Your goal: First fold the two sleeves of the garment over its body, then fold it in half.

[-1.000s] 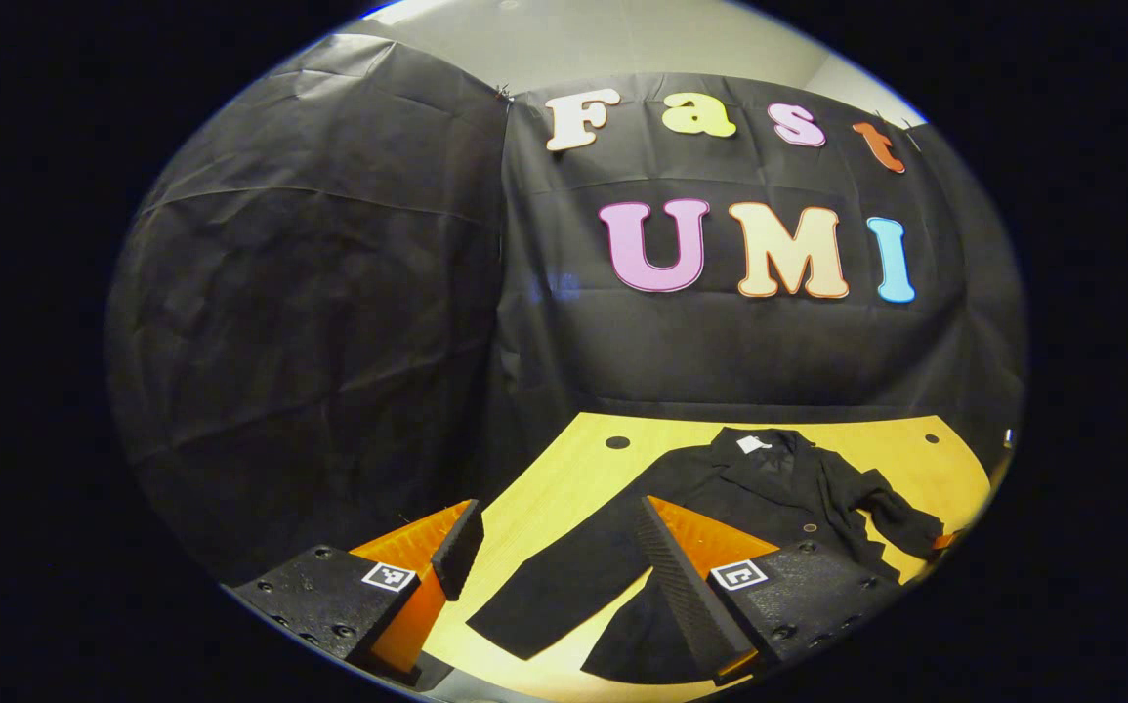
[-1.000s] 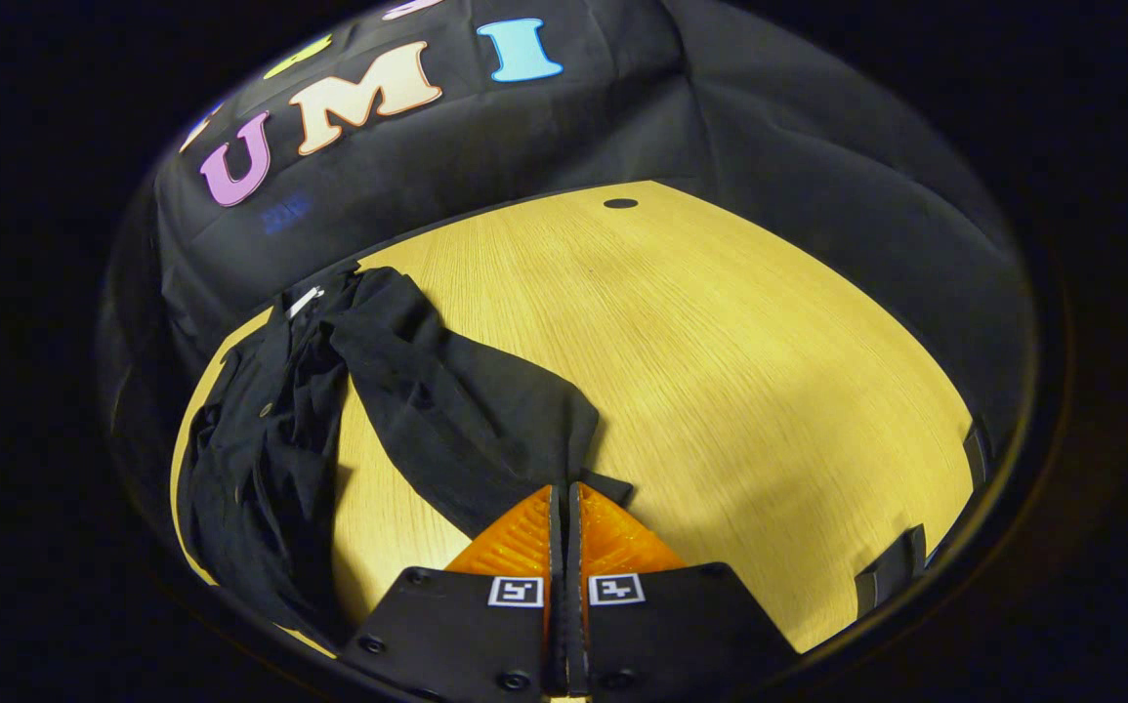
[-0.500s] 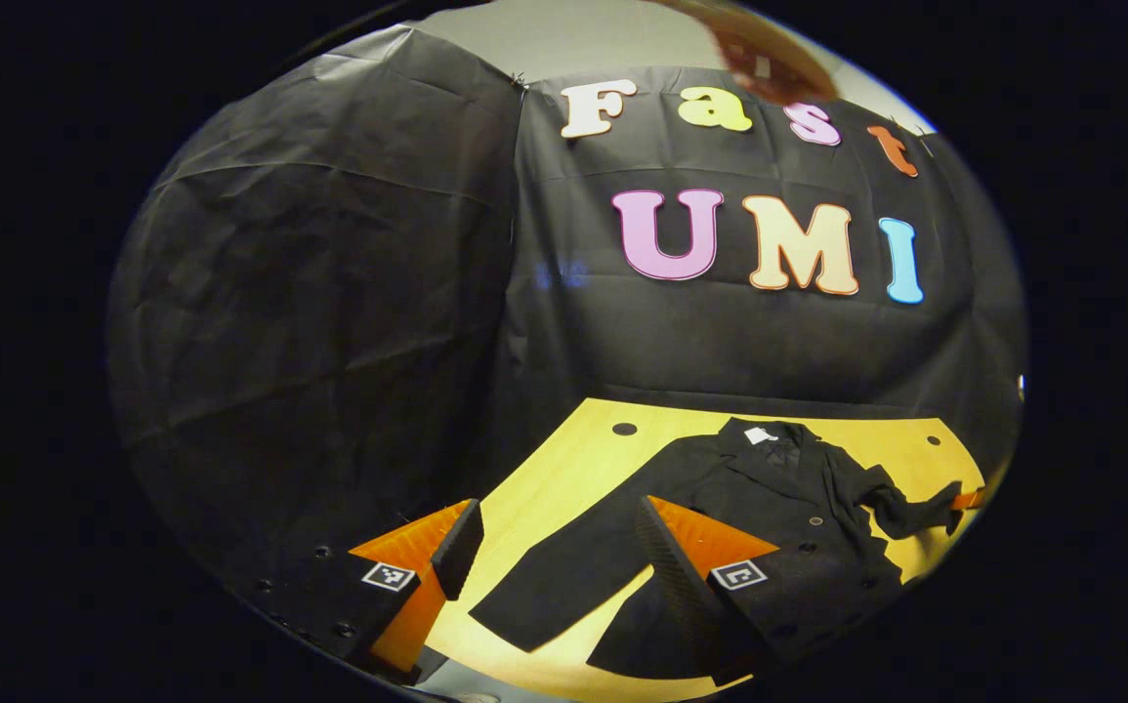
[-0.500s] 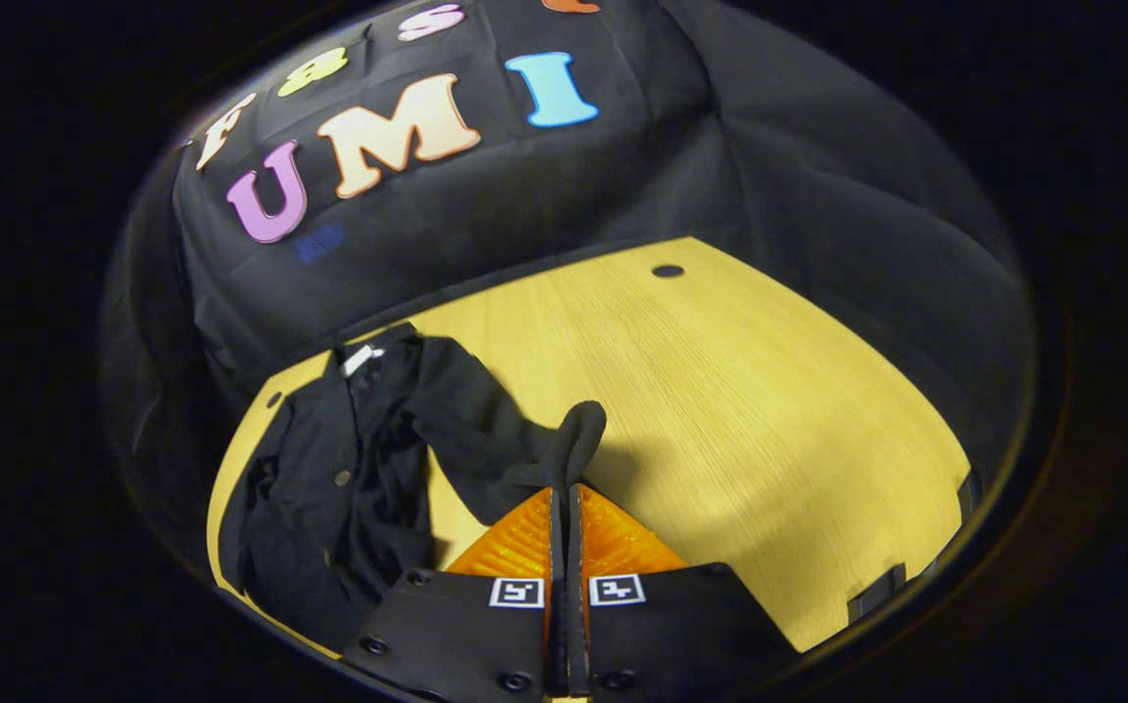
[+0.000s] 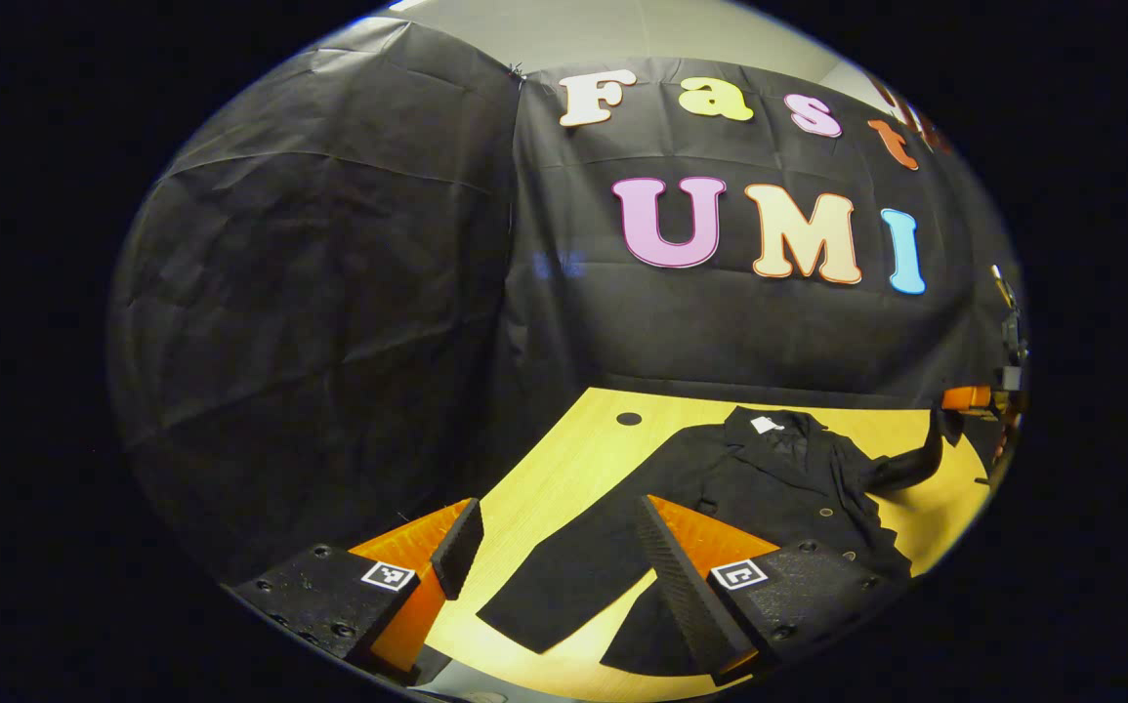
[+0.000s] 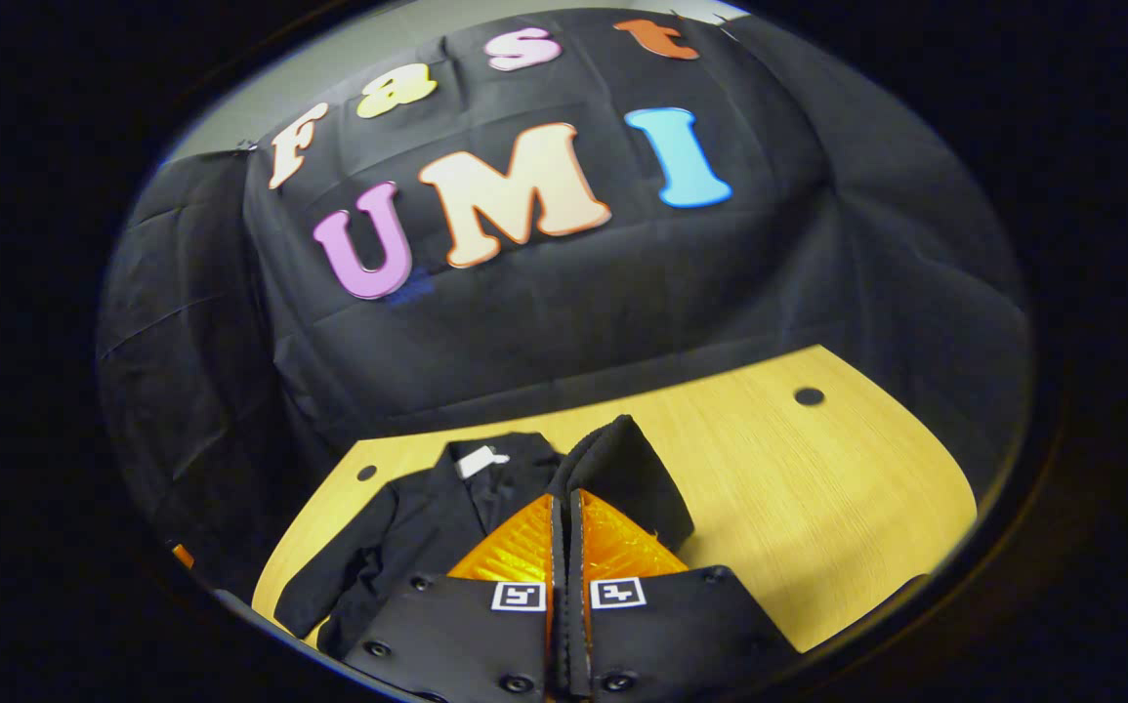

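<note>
— Where was the garment (image 5: 759, 488)?
— Spread on the counter (image 6: 817, 488), one sleeve (image 6: 622, 469) lifted off it, pinched in my right hand-held gripper (image 6: 564, 508), fingers pressed together.
— And your left hand-held gripper (image 5: 554, 532)?
— Held wide apart above the other sleeve (image 5: 564, 586), gripping nothing.

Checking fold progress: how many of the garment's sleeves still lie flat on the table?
1. One sleeve lies flat on the table, by the open left gripper. The other sleeve is raised, pinched in the right gripper.

A recording booth: black cloth walls (image 5: 329, 293) enclose a bare wooden table (image 6: 798, 488).
</note>
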Demonstrator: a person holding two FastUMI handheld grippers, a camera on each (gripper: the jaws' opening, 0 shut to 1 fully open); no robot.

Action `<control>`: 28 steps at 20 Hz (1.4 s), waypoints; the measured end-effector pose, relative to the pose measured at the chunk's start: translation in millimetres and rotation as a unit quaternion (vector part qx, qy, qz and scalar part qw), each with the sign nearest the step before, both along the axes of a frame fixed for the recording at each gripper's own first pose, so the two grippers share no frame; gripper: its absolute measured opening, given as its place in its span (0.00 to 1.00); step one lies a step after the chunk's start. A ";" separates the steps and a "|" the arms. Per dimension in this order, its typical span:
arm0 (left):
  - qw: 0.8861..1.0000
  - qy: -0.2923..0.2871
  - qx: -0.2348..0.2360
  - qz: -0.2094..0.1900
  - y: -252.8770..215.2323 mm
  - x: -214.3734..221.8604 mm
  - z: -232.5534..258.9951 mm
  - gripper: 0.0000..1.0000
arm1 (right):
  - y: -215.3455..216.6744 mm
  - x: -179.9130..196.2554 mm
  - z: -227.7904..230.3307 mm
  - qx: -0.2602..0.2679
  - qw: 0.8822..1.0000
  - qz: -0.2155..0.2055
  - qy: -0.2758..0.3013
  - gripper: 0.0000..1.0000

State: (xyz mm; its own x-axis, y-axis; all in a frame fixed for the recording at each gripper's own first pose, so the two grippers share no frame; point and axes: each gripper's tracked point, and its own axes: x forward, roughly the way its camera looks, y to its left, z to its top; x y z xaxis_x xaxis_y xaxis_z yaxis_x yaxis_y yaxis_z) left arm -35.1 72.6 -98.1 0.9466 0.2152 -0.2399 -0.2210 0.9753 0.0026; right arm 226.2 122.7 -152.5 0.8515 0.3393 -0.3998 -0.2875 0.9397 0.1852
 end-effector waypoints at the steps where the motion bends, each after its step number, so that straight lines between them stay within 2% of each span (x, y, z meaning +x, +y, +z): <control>1: 1.000 0.000 0.000 0.002 2.0 1.1 -1.8 0.94 | 15.9 4.0 2.9 0.002 1.000 0.012 -0.001 0.02; 9: 0.999 0.017 -0.022 0.018 14.4 1.2 -18.3 0.94 | 133.6 20.1 16.7 0.032 0.996 0.085 -0.001 0.02; 12: 0.998 0.032 -0.031 0.032 22.3 -3.8 -29.0 0.94 | 187.3 19.7 3.4 0.042 0.992 0.120 0.017 0.02; 18: 0.995 0.055 -0.040 0.066 40.9 -12.1 -46.9 0.94 | 277.3 10.3 -55.5 0.017 0.980 0.190 0.060 0.03; 19: 0.995 0.059 -0.045 0.072 42.9 -14.1 -51.2 0.95 | 286.5 10.4 -66.3 0.012 0.979 0.195 0.066 0.06; 20: 0.993 0.068 -0.051 0.078 45.2 -16.4 -56.9 0.95 | 295.1 11.7 -77.2 0.009 0.977 0.200 0.073 0.03; 27: 0.988 0.107 -0.065 0.089 53.2 -24.1 -96.5 0.96 | 326.4 30.0 -155.8 -0.027 0.976 0.189 0.107 0.03; 28: 0.988 0.112 -0.066 0.089 55.2 -26.8 -103.1 0.96 | 328.6 30.2 -163.1 -0.026 0.975 0.187 0.115 0.00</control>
